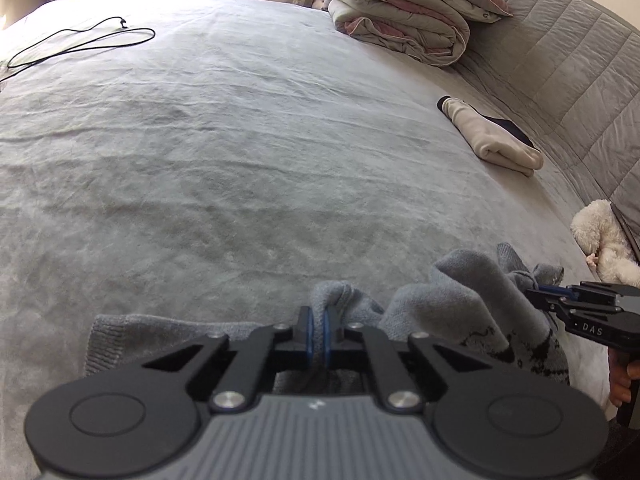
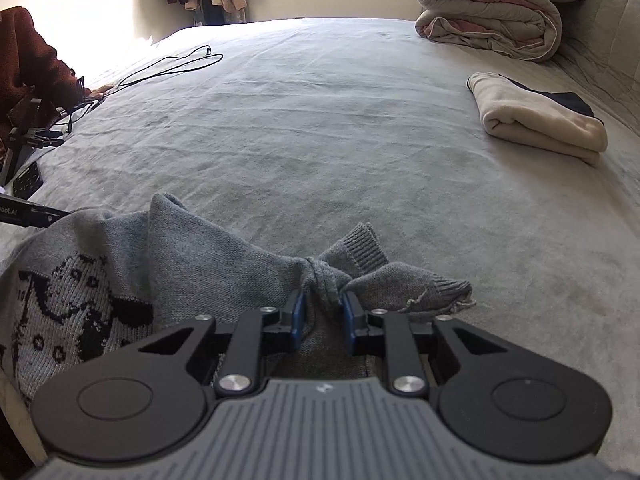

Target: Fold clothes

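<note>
A grey knitted sweater (image 1: 452, 296) with a black-and-white pattern lies crumpled on the near part of the bed. In the left wrist view my left gripper (image 1: 317, 320) is shut on a raised fold of it, the blue pads pinching the knit. To the right, my right gripper (image 1: 534, 296) meets the sweater's far side. In the right wrist view my right gripper (image 2: 324, 308) is shut on a bunched ridge of the sweater (image 2: 208, 256) near a ribbed cuff. The left gripper (image 2: 56, 212) tip shows at the sweater's left edge.
The grey bedspread (image 1: 240, 160) stretches ahead. A folded cream garment (image 2: 536, 120) lies at right, a rolled quilt (image 2: 488, 12) at the far right, a black cable (image 2: 172, 66) at far left. A plush toy (image 1: 600, 236) sits by the padded headboard (image 1: 560, 60). A person's dark red sleeve (image 2: 24, 52) is at left.
</note>
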A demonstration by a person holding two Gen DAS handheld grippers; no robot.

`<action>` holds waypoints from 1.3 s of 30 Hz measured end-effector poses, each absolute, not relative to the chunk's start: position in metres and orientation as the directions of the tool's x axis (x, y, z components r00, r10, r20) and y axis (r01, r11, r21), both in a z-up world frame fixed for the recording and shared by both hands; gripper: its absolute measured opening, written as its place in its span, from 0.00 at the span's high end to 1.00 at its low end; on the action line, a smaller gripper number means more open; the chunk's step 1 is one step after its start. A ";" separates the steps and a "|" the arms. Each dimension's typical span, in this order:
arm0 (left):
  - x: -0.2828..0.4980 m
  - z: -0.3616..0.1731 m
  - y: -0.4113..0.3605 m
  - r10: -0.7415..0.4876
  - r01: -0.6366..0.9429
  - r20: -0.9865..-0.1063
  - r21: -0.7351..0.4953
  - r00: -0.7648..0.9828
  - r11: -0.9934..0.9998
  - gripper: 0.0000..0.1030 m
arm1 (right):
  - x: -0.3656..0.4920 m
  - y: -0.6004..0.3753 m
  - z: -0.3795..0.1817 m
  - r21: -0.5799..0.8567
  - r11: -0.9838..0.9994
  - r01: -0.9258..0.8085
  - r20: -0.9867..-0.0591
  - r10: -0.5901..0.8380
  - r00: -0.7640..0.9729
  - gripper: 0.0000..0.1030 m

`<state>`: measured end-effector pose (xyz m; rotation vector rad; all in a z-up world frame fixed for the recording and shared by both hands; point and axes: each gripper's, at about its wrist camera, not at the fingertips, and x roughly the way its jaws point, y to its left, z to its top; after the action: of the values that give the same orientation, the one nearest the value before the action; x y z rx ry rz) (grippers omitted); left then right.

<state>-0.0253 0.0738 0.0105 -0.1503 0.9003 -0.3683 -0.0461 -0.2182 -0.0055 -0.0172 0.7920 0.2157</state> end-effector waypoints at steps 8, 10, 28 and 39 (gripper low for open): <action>-0.049 0.043 0.099 -0.319 0.174 -0.620 -0.284 0.717 0.943 0.96 | -0.054 -0.222 0.018 0.020 0.989 -0.148 -0.602 0.130 0.788 0.92; -0.057 0.051 0.108 -0.294 0.155 -0.585 -0.276 0.756 0.949 0.96 | -0.057 -0.226 0.025 0.010 0.991 -0.130 -0.567 0.112 0.816 0.92; -0.098 0.022 0.194 -0.222 0.058 -0.715 -0.246 0.663 0.967 0.96 | -0.080 -0.231 -0.001 -0.072 0.982 -0.175 -0.659 0.085 0.748 0.93; -0.108 0.013 0.194 -0.291 0.195 -0.745 -0.216 0.600 0.957 0.83 | -0.080 -0.239 -0.001 -0.004 0.980 -0.199 -0.692 0.141 0.708 0.85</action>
<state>-0.1076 0.1937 0.0129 -0.1165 0.8834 -0.2827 -0.0802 -0.2386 -0.0011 -0.0800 0.7611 0.1886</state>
